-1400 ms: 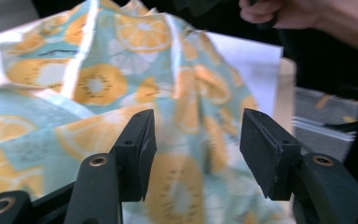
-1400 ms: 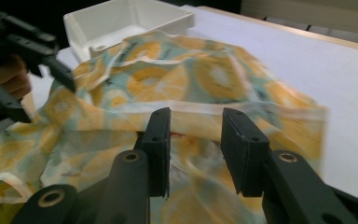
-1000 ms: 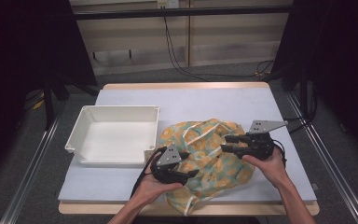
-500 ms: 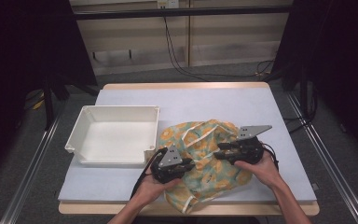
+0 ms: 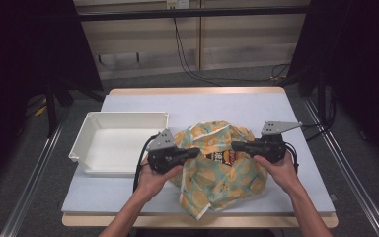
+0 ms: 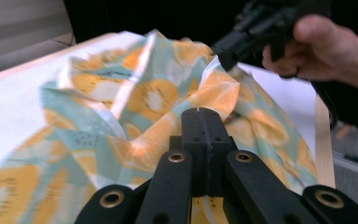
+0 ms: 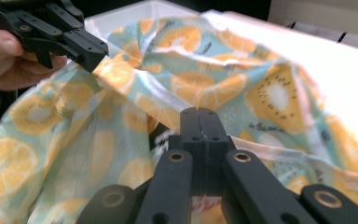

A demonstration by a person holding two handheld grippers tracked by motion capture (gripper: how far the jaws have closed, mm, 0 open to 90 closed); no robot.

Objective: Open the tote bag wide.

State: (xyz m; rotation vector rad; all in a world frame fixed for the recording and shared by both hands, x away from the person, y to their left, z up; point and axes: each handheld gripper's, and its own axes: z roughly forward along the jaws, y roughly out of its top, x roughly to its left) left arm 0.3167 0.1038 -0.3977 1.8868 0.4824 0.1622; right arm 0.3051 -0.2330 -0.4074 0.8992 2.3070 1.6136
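Black jaws on both tools have just been closing and now pinch cloth: the left gripper point(image 5: 195, 151) and right gripper point(image 5: 235, 145) each clamp an edge of the fruit-print bag point(image 5: 212, 185), which lies mid-table beside the white tray point(image 5: 81, 143). Its mouth now gapes, baring a dark packet point(image 5: 220, 157), so it looks ready for pulling wider.
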